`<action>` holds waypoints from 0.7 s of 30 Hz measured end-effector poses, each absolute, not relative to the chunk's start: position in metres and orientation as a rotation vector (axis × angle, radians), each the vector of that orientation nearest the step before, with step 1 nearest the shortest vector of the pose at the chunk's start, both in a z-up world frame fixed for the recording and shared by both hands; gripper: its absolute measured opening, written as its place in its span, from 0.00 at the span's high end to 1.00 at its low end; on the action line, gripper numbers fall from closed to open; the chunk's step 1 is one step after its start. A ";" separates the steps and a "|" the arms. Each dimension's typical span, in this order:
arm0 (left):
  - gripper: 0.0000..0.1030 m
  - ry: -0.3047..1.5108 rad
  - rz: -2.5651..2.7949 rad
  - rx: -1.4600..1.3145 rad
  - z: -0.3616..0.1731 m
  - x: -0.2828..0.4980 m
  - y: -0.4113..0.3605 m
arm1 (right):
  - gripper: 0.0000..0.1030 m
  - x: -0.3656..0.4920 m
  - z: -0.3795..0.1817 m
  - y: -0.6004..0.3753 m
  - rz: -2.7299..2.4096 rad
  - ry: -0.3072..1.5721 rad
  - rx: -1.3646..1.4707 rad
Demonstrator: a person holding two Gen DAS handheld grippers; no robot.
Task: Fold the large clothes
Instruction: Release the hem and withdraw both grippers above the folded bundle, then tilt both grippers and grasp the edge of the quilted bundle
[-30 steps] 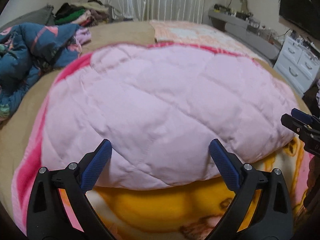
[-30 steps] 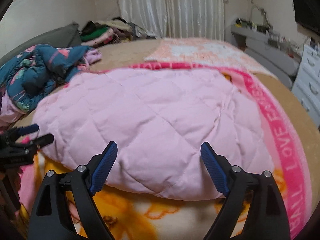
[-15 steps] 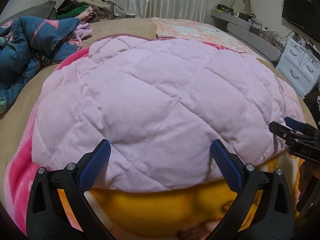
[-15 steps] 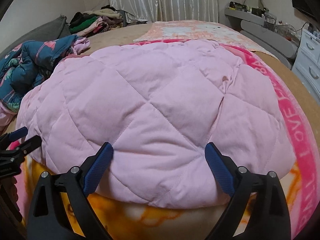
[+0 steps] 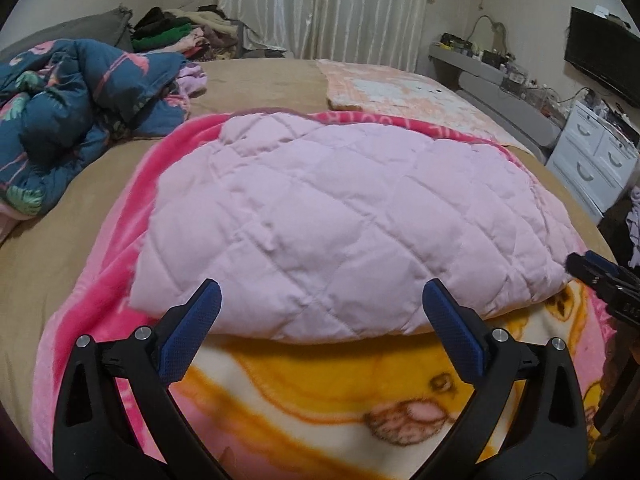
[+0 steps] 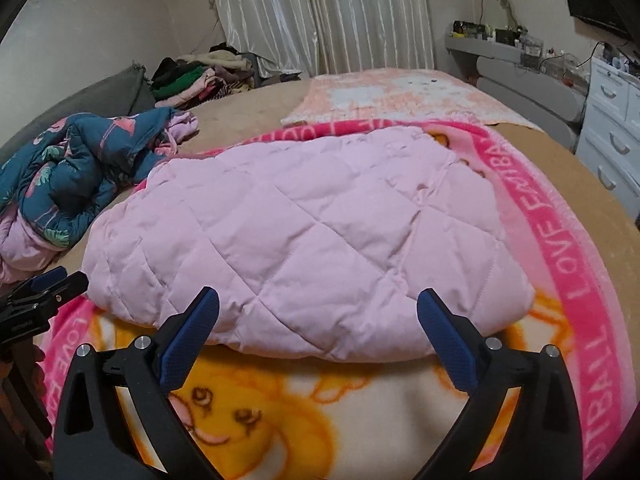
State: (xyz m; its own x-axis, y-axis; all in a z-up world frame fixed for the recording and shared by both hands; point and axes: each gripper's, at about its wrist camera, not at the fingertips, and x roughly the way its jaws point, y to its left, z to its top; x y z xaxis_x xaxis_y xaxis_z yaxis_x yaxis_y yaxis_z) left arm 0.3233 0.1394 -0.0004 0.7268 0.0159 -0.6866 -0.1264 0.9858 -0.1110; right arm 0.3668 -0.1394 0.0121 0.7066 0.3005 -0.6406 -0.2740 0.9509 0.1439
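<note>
The pink quilted garment (image 5: 344,224) is matt, puffy cloth stitched into diamonds. Under it, the cartoon blanket (image 6: 320,412) is fuzzy fleece. At 10 o'clock, the blue printed comforter (image 5: 76,100) looks smooth, faintly sheeny fabric. Each gripper (image 5: 320,320) has 2 matt black plastic arms, blue textured pads (image 5: 192,336) and shiny metal rivets (image 5: 142,333). At 12 o'clock hang glossy satin curtains (image 6: 332,12). At 3 o'clock, the white drawers (image 6: 616,136) look smooth.

Pale pink diamond-quilted garment (image 5: 352,220); blue-padded jaws

One pink quilted garment (image 5: 344,216), one cartoon blanket (image 5: 320,392), one blue floral bundle (image 5: 72,108) upper left, two grippers (image 5: 320,312) (image 6: 318,312).
</note>
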 end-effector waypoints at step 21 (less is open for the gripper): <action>0.08 0.833 0.217 -0.711 -0.082 0.330 0.234 | 0.04 0.395 -0.067 -0.237 0.065 0.855 0.653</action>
